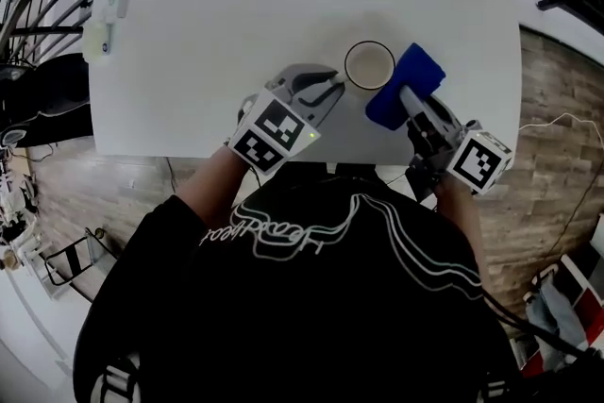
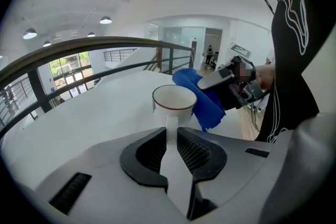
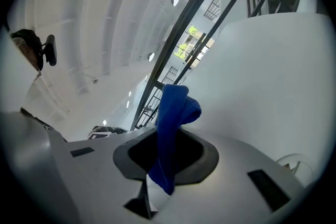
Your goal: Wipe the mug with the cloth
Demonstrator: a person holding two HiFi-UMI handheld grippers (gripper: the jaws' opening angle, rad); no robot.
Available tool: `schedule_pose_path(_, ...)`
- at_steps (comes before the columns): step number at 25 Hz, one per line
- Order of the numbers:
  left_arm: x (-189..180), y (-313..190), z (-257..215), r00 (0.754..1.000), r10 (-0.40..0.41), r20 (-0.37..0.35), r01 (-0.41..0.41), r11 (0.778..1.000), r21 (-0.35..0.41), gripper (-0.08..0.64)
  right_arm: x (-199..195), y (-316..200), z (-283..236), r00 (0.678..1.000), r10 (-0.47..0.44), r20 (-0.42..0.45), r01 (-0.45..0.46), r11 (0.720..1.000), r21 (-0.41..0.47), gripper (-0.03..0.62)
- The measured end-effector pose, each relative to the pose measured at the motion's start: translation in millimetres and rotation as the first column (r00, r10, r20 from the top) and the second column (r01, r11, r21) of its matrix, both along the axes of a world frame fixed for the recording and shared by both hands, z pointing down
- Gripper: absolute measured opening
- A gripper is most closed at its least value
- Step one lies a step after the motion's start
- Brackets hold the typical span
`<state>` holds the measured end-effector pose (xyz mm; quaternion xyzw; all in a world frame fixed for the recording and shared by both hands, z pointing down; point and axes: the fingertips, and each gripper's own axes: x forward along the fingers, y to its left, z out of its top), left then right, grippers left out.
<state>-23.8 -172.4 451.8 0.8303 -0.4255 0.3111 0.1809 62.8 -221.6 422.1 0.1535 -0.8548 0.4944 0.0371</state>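
Observation:
A white mug [image 1: 369,65] stands upright near the front edge of the white table [image 1: 208,33]. My left gripper [image 1: 332,88] reaches it from the left, shut on the mug's handle [image 2: 171,126], which runs between the jaws in the left gripper view. A blue cloth [image 1: 422,69] is pressed against the mug's right side. My right gripper [image 1: 408,95] is shut on the cloth. In the right gripper view the cloth [image 3: 169,113] stands folded up out of the jaws. The left gripper view shows the mug [image 2: 174,104] with the cloth [image 2: 206,102] draped beside its rim.
Small pale objects [image 1: 102,31] lie at the table's far left edge. The table's front edge runs just below both grippers, with the person's dark-sleeved body right behind. A railing [image 2: 94,47] lies beyond the table's far side.

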Motion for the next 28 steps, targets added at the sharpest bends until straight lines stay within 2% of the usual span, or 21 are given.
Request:
schedule_pose_path(5, -4.2, 2.5, 4.2, 0.998, -0.051, 0.035, 0.050, 0.999, 0.011, 0.067, -5.1, -3.6, 14.7, 0.988, -0.120, -0.099, 0.121, 0.993, 0.009, 0.060)
schedule_pose_path(11, -9.4, -0.3, 2.6, 0.994, -0.100, 0.045, 0.098, 0.994, 0.054, 0.067, -13.5, -2.9, 36.6, 0.943, -0.242, -0.228, 0.245, 0.969, -0.019, 0.060)
schedule_pose_path(14, -7.9, 1.7, 2.3, 0.991, -0.121, 0.048, 0.118, 0.991, 0.071, 0.067, -13.4, -1.1, 43.6, 0.908, -0.280, -0.312, 0.291, 0.957, -0.010, 0.060)
schedule_pose_path(17, -7.1, 0.0, 2.7, 0.990, -0.143, 0.013, 0.142, 0.987, 0.075, 0.067, -14.5, -2.1, 50.6, 0.849, -0.328, -0.415, 0.365, 0.931, 0.010, 0.060)
schedule_pose_path(20, -7.6, 0.2, 3.6, 0.989, -0.150, 0.015, 0.148, 0.985, 0.083, 0.067, -16.4, -2.9, 57.9, 0.814, -0.369, -0.448, 0.409, 0.912, -0.006, 0.060)
schedule_pose_path(24, -9.4, 4.1, 5.6, 0.991, -0.127, 0.041, 0.122, 0.988, 0.095, 0.067, -14.7, -2.6, 57.2, 0.822, -0.382, -0.422, 0.421, 0.907, -0.003, 0.060)
schedule_pose_path(28, -16.7, 7.9, 5.2, 0.996, -0.079, 0.044, 0.074, 0.991, 0.108, 0.066, -13.0, -9.2, 38.2, 0.863, -0.375, -0.340, 0.406, 0.914, 0.022, 0.060)
